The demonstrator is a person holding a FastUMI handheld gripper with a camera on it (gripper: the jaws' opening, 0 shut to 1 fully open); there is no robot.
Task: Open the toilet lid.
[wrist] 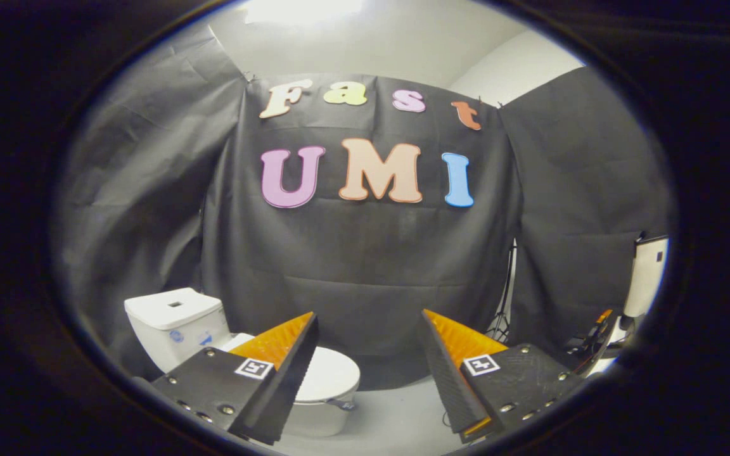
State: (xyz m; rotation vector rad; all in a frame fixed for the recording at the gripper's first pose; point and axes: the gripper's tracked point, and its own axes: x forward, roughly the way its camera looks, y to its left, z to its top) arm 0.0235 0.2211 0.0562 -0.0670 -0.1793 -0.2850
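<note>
Gripper: the gripper hangs in the air above the floor; its two fingers stand wide apart with nothing between them.
Toilet: a white ceramic toilet stands on the floor beyond the left finger, which hides part of it; well apart from the fingertips.
Lid: the white oval toilet lid lies flat and closed on the bowl; its long axis runs from the tank out toward the open floor, the rounded front end pointing away from the wall.
Tank: the white box-shaped tank sits at the wall end of the toilet, close to the cloth; a dark button recess shows on its top.
Floor: pale grey smooth floor under and ahead of the fingers.
Room: black cloth wall behind the toilet; a thin dark stand at the gap between cloth panels; a white upright panel beyond the right finger.
</note>
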